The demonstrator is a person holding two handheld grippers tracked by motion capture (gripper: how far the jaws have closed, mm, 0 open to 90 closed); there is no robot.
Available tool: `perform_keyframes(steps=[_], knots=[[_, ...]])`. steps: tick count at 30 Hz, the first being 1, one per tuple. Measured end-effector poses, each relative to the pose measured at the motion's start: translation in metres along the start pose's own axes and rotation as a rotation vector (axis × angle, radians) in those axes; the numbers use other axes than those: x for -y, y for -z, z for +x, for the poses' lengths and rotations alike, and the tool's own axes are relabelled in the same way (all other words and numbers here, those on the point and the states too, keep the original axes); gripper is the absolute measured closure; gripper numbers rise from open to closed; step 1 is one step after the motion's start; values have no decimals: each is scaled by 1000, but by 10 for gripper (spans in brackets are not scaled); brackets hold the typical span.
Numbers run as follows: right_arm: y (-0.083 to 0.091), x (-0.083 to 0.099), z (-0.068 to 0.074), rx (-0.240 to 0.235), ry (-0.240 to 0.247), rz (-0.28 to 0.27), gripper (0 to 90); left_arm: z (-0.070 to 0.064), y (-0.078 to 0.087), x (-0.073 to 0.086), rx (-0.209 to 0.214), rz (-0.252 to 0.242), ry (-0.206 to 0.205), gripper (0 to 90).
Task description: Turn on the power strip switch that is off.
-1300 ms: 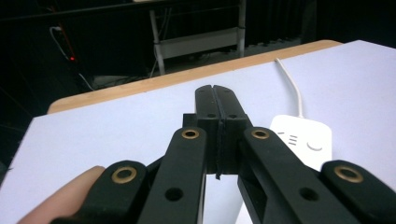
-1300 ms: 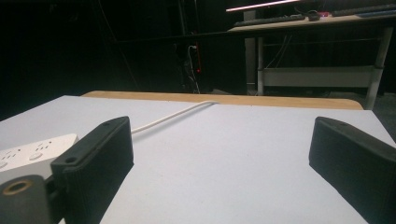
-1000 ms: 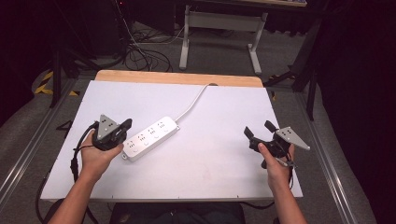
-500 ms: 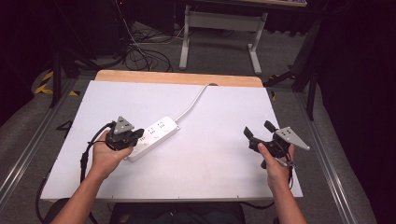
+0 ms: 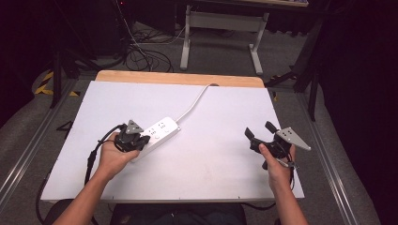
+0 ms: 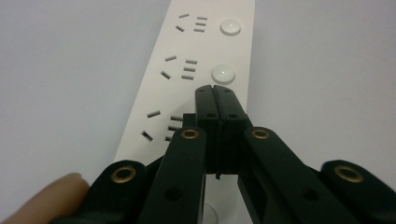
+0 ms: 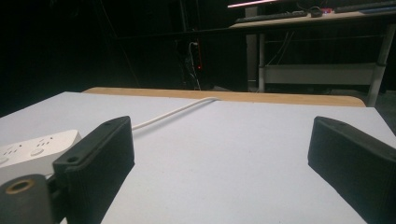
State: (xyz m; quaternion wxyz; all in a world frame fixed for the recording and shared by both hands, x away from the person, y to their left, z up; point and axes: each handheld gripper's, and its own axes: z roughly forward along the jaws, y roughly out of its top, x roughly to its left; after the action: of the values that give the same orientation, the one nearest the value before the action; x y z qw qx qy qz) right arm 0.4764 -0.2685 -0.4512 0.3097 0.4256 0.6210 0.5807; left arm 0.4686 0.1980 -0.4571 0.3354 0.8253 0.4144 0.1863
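White table (image 5: 225, 154): closed fingers (image 6: 208, 112) over power strip (image 6: 201, 51).

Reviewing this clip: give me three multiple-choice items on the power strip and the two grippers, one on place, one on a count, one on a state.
1. Where is the left gripper?
A. over the power strip's near end
B. at the table's far edge
C. off the table

2. How many round buttons on the strip lie clear ahead of the jaws in the left gripper view?
A. none
B. two
C. five

3. How do the right gripper's jaws stand?
A. shut
B. shut on the cord
C. open

Answers: 1 A, its jaws sit above the strip's sockets. 2 B, two white buttons show there. 3 C, its jaws stand wide apart over bare table.
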Motion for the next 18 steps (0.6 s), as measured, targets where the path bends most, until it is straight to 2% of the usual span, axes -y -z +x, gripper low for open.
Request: perform_keyframes(steps=[4, 5, 8, 10, 12, 13, 18], knots=[[0, 0, 0, 1, -1, 1, 76, -1, 0, 0, 7, 1, 10, 899], [0, 0, 0, 1, -1, 1, 76, 0, 1, 0, -10, 4, 8, 899], [0, 0, 0, 4, 0, 5, 76, -2, 0, 1, -11, 8, 21, 900], [0, 0, 0, 5, -1, 7, 76, -4, 0, 1, -30, 12, 3, 900], [0, 0, 0, 4, -2, 5, 76, -6, -1, 1, -33, 11, 15, 900], [0, 0, 0, 4, -2, 5, 76, -6, -1, 1, -44, 11, 7, 900], [1, 0, -1, 11, -5, 3, 76, -7, -1, 3, -40, 12, 6, 900]])
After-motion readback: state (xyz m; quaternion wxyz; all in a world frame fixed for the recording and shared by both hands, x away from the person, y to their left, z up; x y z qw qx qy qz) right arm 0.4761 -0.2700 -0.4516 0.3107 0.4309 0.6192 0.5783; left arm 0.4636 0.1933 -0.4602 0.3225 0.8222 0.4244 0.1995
